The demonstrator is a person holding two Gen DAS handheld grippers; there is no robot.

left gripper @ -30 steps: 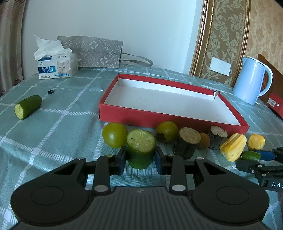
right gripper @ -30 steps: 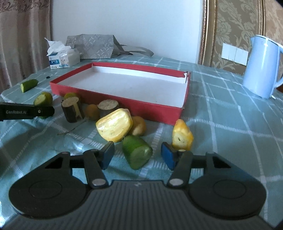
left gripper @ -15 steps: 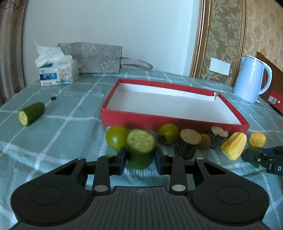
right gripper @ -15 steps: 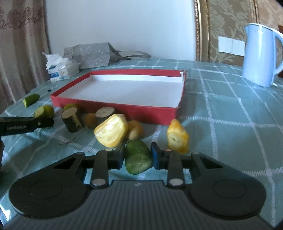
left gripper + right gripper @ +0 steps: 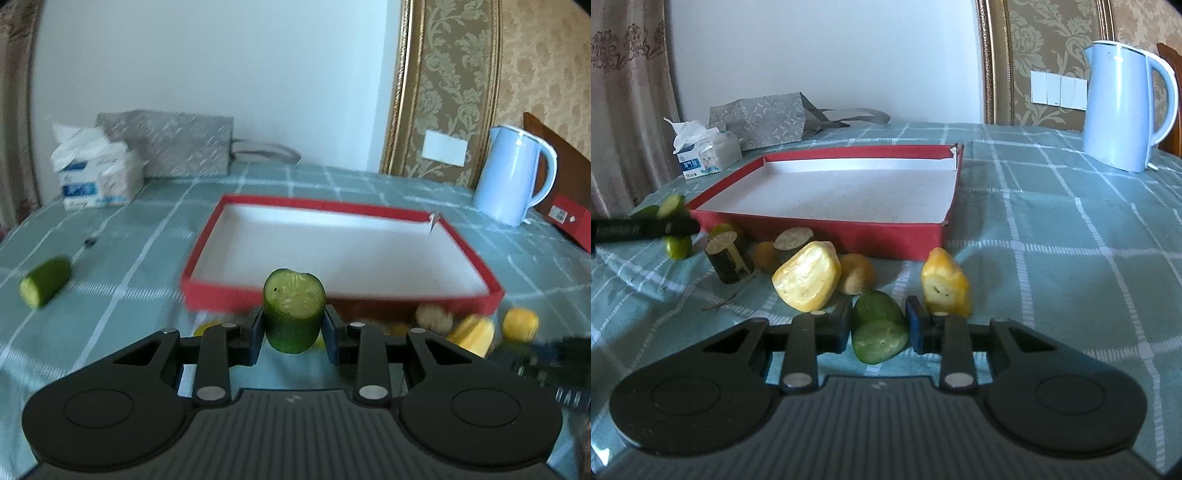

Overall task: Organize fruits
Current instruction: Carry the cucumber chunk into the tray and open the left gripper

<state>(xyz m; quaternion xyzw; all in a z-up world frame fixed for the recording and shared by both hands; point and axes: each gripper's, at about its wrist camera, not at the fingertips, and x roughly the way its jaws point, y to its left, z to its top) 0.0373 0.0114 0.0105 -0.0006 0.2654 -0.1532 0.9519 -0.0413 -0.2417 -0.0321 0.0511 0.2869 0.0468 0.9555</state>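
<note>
In the left wrist view my left gripper (image 5: 293, 334) is shut on an upright cucumber chunk (image 5: 293, 306), held off the cloth in front of the red box's (image 5: 221, 295) near wall. The box is white inside and holds nothing. In the right wrist view my right gripper (image 5: 879, 325) is shut on a smaller cucumber piece (image 5: 881, 341) lying cut face toward the camera. Around it sit a big yellow piece (image 5: 807, 280), another yellow piece (image 5: 943, 282), brown log-like chunks (image 5: 727, 258) and a green tomato (image 5: 677, 247). The left gripper's finger (image 5: 646, 229) shows at the far left.
A pale blue kettle (image 5: 511, 177) stands at the back right beside a flat red box (image 5: 565, 218). A tissue box (image 5: 96, 177) and a grey bag (image 5: 173, 144) are at the back left. A lone cucumber piece (image 5: 46, 282) and a small black ring (image 5: 88, 242) lie left.
My left gripper has risen, lifting its cucumber chunk off the cloth. My right gripper's jaws came together onto the small cucumber piece that lay between them.
</note>
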